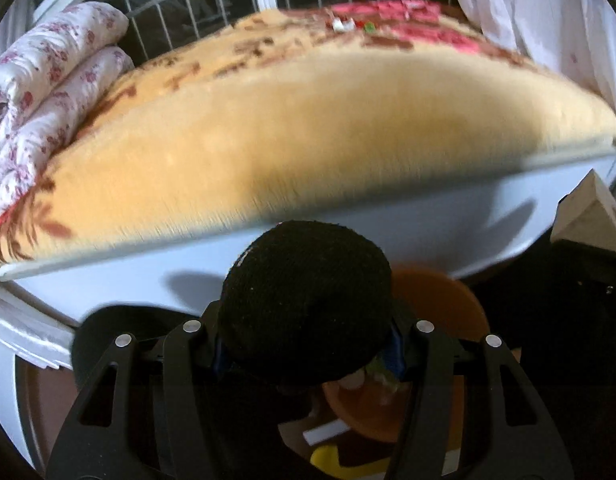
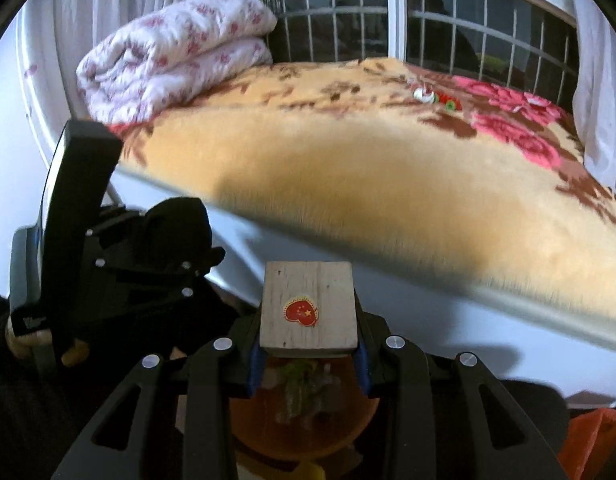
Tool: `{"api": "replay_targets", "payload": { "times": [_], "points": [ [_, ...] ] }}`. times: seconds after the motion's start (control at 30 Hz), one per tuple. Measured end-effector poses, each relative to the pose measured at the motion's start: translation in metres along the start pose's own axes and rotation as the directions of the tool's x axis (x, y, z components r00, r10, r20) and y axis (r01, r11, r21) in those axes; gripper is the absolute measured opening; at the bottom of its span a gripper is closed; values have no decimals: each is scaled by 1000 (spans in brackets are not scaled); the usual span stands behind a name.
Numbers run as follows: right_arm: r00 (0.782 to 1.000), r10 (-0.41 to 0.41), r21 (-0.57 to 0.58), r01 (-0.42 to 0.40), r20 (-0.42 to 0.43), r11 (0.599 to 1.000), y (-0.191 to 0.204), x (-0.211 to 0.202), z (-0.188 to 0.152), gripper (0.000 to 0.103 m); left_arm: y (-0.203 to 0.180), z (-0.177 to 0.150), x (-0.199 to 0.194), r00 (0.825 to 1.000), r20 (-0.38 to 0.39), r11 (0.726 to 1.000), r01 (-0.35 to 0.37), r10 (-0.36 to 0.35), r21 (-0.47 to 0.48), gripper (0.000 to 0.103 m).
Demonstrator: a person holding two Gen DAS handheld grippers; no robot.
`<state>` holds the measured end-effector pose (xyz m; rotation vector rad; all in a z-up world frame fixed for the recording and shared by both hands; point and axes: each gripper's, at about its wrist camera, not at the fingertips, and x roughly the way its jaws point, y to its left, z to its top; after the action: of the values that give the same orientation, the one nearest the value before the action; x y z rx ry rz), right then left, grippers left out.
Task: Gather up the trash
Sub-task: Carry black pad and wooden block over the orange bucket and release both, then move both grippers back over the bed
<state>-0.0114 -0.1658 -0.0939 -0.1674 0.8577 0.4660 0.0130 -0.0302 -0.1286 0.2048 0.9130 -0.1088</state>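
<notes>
Orange plastic shows under both grippers: a round bin with scraps inside stands on the floor just beside the bed, and everything here is placed by that bin.

The left gripper hangs above the bin's left side, its pads clenched on a black woolly ball. The ball bulges up past the pads, probably because it is soft and squashes where it is pinched. It is held over the rim, which reads as carrying it in to be dropped.

To the right of that, the right gripper sits right over the bin's mouth, its jaws pressed on a pale wooden block with a red heart sticker on its face. The block juts forward past the pads, gripped by its lower sides, so it should fall straight in once let go.

Well beyond the bin, far across the bed's orange blanket, small bits of trash lie near the window, not yet collected.
</notes>
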Motion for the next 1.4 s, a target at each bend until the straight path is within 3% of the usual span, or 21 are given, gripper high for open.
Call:
{"api": "replay_targets", "payload": {
  "times": [0.27, 0.77, 0.8, 0.83, 0.87, 0.9, 1.1, 1.4],
  "points": [
    [993, 4, 76, 5, -120, 997, -19, 26, -32, 35, -16, -17, 16, 998, -66, 999, 18, -16, 31, 55],
    [988, 9, 70, 2, -152, 998, -19, 38, -41, 35, -18, -18, 27, 994, -103, 999, 45, -43, 20, 56],
    [988, 9, 66, 1, -156, 998, -19, 39, -41, 40, -19, -18, 27, 993, -104, 999, 48, -46, 23, 61],
    [986, 0, 59, 10, -166, 998, -18, 42, -41, 65, -20, -19, 30, 993, -114, 999, 42, -39, 29, 72],
    [988, -20, 56, 29, -154, 998, -18, 41, -42, 73, -21, -19, 33, 991, -132, 999, 38, -34, 33, 83],
    [989, -27, 55, 35, -145, 998, -19, 40, -42, 72, -21, -20, 36, 989, -142, 999, 38, -33, 34, 84],
    [996, -26, 134, 37, -88, 990, -37, 27, -38, 70, -20, -25, 36, 988, -148, 998, 49, -43, 42, 84],
    [998, -56, 128, 54, 16, 990, -44, 1, -13, 70, -14, -16, 7, 999, -27, 998, -16, 17, 59, 84]
  ]
}}
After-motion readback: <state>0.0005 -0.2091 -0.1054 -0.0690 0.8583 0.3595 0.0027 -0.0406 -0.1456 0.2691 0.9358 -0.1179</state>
